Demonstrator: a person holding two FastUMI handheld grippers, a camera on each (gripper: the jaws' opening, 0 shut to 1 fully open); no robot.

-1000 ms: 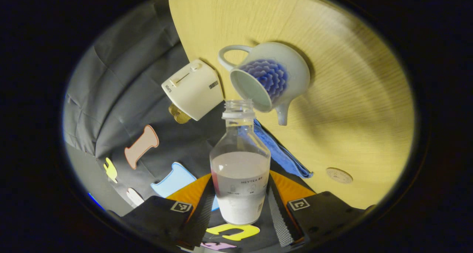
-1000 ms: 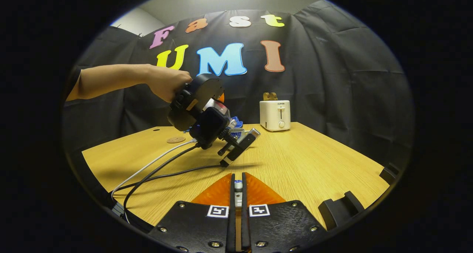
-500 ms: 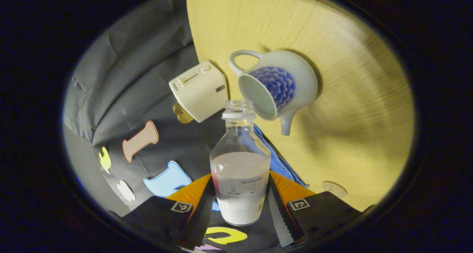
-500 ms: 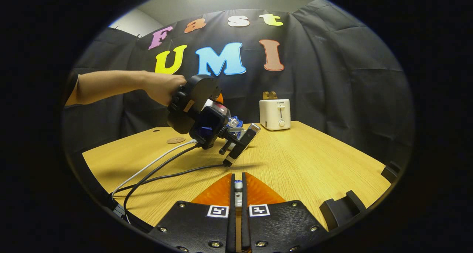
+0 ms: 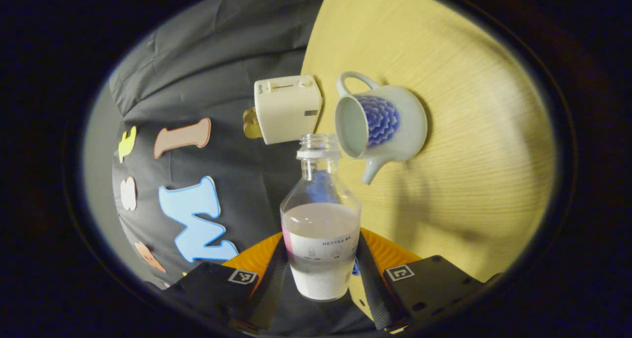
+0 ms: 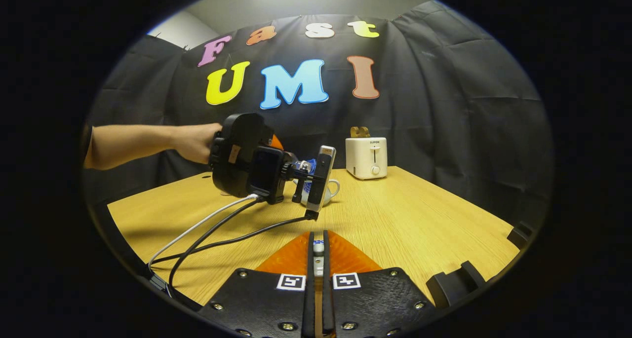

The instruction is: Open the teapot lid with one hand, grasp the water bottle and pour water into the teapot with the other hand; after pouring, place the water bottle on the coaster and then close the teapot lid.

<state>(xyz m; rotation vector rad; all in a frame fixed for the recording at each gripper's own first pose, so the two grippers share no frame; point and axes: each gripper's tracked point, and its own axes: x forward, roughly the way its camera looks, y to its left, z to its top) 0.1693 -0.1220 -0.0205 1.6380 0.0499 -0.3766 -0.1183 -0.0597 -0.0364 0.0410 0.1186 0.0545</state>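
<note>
Left gripper (image 5: 321,274): jaws closed on the lower body of the bottle (image 5: 321,219), uncapped, part full, mouth just beside the open teapot (image 5: 377,123) on the table (image 5: 474,131). Right gripper (image 6: 318,259): jaws near-closed on a small thing, likely the lid (image 6: 319,248). Bottle judged light, smooth, slightly squashable; grip low on the label band, and handle the teapot as fragile.
</note>
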